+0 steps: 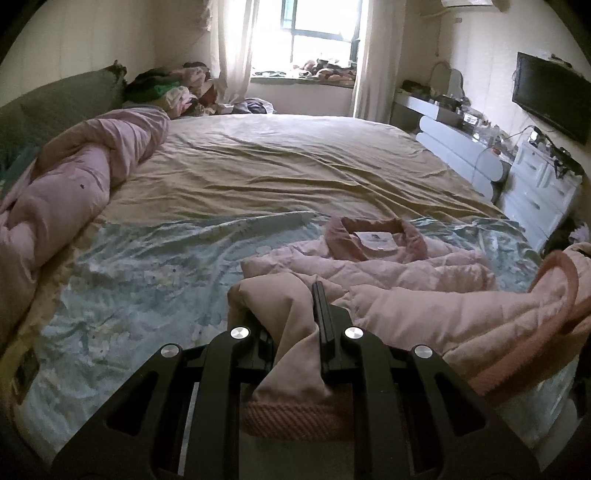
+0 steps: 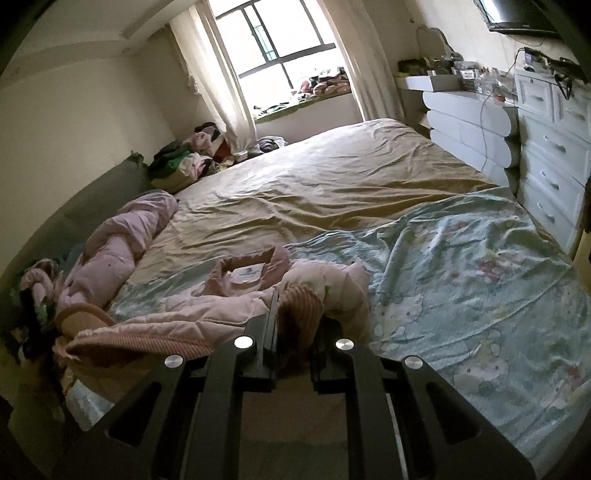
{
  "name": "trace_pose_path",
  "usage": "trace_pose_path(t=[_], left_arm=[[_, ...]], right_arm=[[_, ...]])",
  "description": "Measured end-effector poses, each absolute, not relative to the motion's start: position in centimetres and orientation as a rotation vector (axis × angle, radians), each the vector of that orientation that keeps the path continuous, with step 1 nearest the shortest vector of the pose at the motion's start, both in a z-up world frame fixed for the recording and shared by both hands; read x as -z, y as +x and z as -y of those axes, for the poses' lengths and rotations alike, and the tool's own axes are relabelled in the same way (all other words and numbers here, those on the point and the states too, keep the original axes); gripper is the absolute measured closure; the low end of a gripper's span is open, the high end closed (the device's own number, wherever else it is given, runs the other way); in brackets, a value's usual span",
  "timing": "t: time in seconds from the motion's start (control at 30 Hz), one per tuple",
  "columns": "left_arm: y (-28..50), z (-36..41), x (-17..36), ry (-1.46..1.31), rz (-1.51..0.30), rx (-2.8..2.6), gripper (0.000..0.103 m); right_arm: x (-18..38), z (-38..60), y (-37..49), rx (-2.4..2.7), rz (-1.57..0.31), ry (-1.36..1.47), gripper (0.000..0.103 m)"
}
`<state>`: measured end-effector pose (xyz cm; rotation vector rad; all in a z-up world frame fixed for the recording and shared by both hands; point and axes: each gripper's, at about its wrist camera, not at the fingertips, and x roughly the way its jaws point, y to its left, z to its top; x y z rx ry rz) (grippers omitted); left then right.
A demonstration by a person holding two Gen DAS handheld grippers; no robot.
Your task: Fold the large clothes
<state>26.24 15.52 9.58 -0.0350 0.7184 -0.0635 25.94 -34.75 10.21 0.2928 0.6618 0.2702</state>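
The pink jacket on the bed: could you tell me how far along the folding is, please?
Early. Done: the pink jacket lies on the bed, collar up. In hand: left gripper and right gripper each grip its near part, jaws shut. Left: it remains rumpled, no neat fold visible.

Pink quilted jacket (image 1: 388, 266) rumpled, collar (image 1: 376, 236) open upward, lying just ahead of left gripper (image 1: 295, 317). Ribbed cuff (image 2: 299, 306) pinched in right gripper (image 2: 293, 325); other sleeve clamped in left gripper, cuff hanging below.

Blown-out window (image 1: 314, 33) backlight, perhaps hazy
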Motion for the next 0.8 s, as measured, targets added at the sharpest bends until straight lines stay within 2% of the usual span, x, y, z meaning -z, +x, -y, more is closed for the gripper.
trace_pose_path(t=[0.8], left_arm=[[35.3, -16.3, -4.5, -0.066, -0.794, 0.041, 0.092]], right_arm=[[-4.6, 33.8, 37.3, -0.162, -0.795, 0.304, 0.091]])
